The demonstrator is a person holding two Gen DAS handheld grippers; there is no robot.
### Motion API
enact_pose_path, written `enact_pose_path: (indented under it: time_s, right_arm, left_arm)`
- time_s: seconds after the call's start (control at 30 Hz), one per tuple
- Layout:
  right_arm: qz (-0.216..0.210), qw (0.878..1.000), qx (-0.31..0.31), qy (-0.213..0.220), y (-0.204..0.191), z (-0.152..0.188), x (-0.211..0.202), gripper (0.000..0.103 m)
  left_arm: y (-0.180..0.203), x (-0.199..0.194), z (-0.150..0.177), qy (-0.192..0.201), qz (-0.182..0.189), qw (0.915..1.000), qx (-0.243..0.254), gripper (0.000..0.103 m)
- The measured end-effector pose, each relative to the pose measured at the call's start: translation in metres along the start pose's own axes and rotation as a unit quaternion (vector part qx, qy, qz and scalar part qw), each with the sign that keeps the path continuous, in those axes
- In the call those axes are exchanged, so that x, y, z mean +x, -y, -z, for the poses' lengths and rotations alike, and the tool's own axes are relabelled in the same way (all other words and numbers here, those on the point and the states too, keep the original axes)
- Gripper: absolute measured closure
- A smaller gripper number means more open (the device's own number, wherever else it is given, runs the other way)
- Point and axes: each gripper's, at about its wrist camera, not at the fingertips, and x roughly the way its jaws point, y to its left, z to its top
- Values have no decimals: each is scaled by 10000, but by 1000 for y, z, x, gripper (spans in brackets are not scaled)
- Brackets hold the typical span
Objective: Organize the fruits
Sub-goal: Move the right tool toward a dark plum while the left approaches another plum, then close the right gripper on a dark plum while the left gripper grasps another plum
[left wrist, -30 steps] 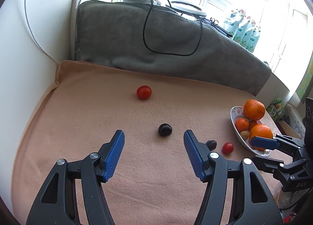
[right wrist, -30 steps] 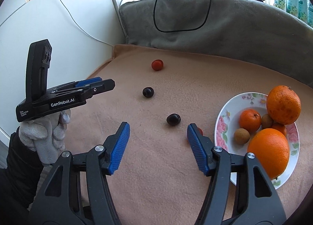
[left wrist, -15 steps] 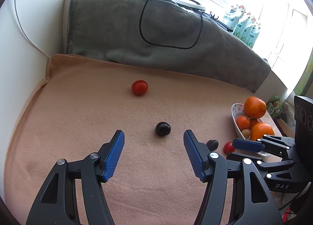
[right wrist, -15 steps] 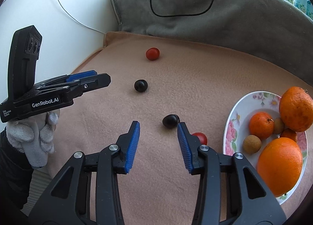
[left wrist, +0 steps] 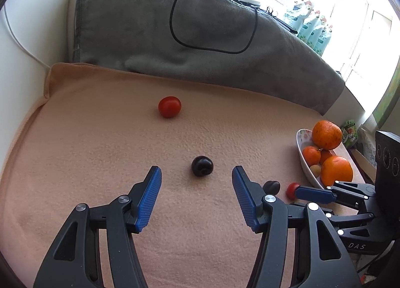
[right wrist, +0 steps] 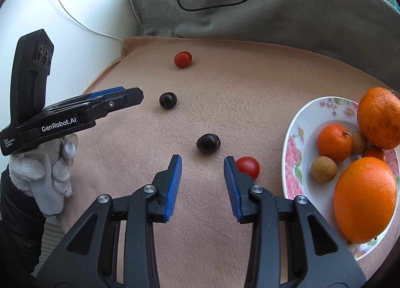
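On the peach blanket [right wrist: 250, 83] we see two dark plums and two red tomatoes; beside them the flowered plate [right wrist: 302, 125] holds oranges. The right gripper [right wrist: 202, 160], jaws just narrowed yet unclenched and empty, points at the nearer plum [right wrist: 208, 143], whose long axis seems sideways. The left gripper [left wrist: 196, 175] gapes toward the farther plum [left wrist: 202, 165], grasping nothing.

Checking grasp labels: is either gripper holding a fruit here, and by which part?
Nothing is held. The left gripper and right gripper have just been closing, both empty, each short of a dark plum.
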Motion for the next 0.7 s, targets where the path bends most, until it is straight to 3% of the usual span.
enact_pose_path:
  time_s: [0.7]
  right_arm:
    - [261,9986,-443,-102,-11,-17,27,75]
  left_arm:
    - [9,41,-6,-434,37,9990,101,58]
